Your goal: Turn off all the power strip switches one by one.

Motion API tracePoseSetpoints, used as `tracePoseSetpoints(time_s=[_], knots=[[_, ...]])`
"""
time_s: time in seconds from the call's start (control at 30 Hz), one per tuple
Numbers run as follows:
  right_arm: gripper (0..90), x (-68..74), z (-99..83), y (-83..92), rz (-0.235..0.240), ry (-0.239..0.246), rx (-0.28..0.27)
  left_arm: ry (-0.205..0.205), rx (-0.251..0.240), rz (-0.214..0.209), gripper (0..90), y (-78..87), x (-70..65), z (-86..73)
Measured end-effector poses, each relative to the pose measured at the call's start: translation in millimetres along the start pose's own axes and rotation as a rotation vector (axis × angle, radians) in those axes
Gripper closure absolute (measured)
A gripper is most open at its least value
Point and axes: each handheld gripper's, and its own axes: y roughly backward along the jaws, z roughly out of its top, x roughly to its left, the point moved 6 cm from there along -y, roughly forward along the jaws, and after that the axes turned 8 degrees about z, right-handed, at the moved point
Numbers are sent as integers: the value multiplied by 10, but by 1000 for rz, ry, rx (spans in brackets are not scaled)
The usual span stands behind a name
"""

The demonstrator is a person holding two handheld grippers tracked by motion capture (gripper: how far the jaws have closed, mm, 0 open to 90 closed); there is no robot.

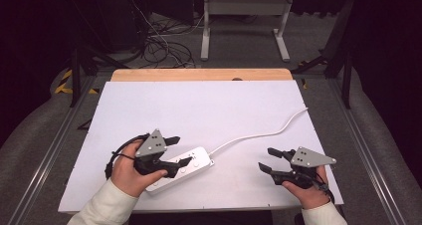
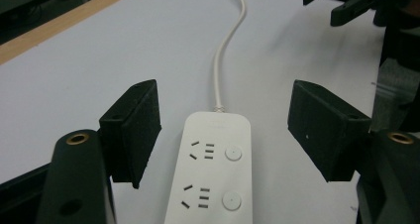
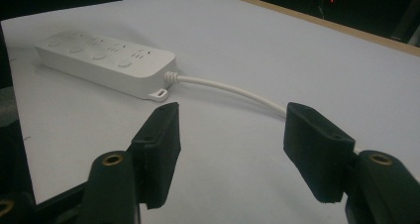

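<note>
Hands sit low at the near edge of the white table [image 1: 199, 105], your sleeves coming in from the bottom of the high view. Your left gripper [image 1: 180, 151] hovers over the near-left part of the table, pointing right and slightly far, its jaws spread wide with nothing gripped. Directly under it lies the white power strip [image 1: 191, 164], flat on the table and angled from near-left to far-right. In the left gripper view the power strip [image 2: 213, 169] lies between the two open jaws, clear of both, sockets and round buttons facing up. Its white cord [image 1: 259, 134] snakes off to the far right. Your right gripper [image 1: 266, 159] is at the near right, pointing left toward the strip, jaws also wide apart and empty, with the cord [image 3: 228, 90] on the table just ahead of them.
</note>
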Motion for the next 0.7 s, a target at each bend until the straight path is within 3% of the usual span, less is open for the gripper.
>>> tracePoseSetpoints(time_s=[0.1,0.47,0.7], knots=[[395,-8,-5,5,-3,-1,1,30,-15,0,294,135,78,-73],[382,-7,-7,4,-3,0,3,46,-88,61,260,478,297,-463],[380,-16,-18,15,-4,-5,2,72,-68,93,234,575,418,-750]])
